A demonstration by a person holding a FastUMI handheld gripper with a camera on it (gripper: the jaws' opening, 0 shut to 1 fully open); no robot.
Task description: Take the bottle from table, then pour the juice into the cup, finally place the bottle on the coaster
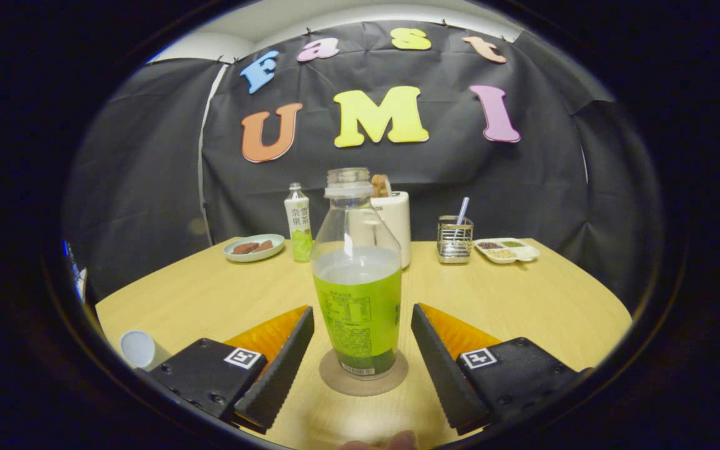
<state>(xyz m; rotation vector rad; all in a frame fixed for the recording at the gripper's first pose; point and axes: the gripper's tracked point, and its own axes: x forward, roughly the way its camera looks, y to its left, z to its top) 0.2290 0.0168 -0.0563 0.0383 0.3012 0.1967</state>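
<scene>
The clear plastic bottle with the green label and no cap is standing upright on the round brown cardboard coaster, which is lying flat on the pale wooden table; its base is sitting well inside the coaster's rim, so the last step of the task looks done. The handheld gripper with black ribbed fingers and orange backing is sitting with its jaws spread apart, one finger on each side of the bottle's lower body and a visible gap between each pad and the label, so neither finger is pressing on it. That spacing reads as a release: the fingers are flanking the bottle just widely enough to draw straight back without tipping it. A pale liquid is filling the bottle only to about its shoulder. A white cylindrical cup is showing beside the left finger, near the table's edge, well apart from the coaster; whether it is holding juice cannot be told. Beyond the bottle, along the back of the table, a small labelled drink bottle, a pale green plate of food, a white canister, a metal mesh holder with a straw and a white divided dish are staying clear of the working area.
</scene>
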